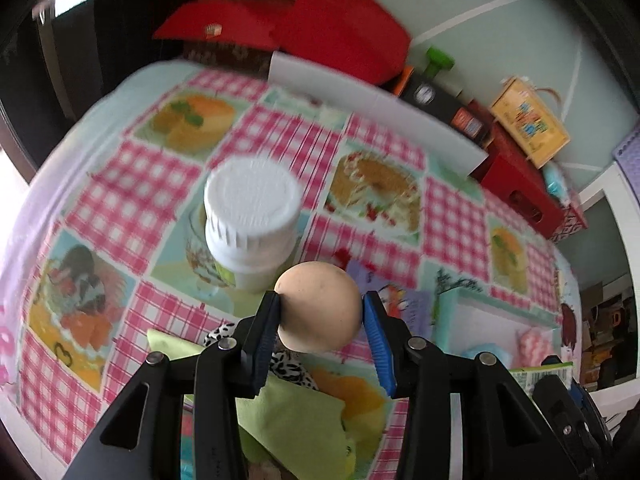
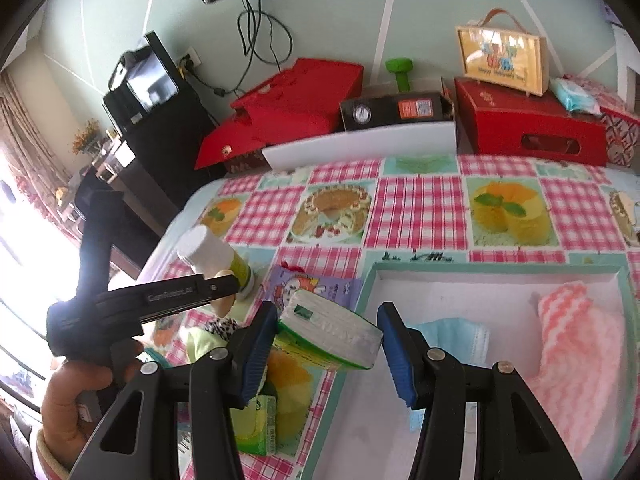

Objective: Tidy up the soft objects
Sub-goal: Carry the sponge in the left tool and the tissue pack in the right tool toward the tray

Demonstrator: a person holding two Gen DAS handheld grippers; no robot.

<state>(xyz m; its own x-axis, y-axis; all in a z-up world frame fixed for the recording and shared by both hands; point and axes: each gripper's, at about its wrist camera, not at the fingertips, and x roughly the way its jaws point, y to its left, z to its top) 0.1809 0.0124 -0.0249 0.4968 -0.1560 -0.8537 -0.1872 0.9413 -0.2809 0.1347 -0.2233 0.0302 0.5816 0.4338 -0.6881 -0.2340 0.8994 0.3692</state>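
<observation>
My left gripper (image 1: 322, 310) is shut on a beige soft ball (image 1: 318, 306) and holds it above the checked tablecloth (image 1: 132, 176). My right gripper (image 2: 328, 330) is shut on a green-and-white tissue pack (image 2: 332, 330) at the left rim of a teal-edged white tray (image 2: 496, 272). In the tray lie a blue face mask (image 2: 456, 336) and a pink fluffy cloth (image 2: 576, 344). The left gripper also shows in the right wrist view (image 2: 230, 286). Below it lie a green cloth (image 1: 288, 412) and a leopard-print item (image 1: 288, 366).
A white-capped bottle (image 1: 252, 220) stands just beyond the ball. A purple cartoon packet (image 2: 316, 286) lies beside the tray. A green box (image 2: 256, 424) lies near the front edge. Red boxes (image 2: 532, 124) and a white board (image 2: 360, 144) line the table's back.
</observation>
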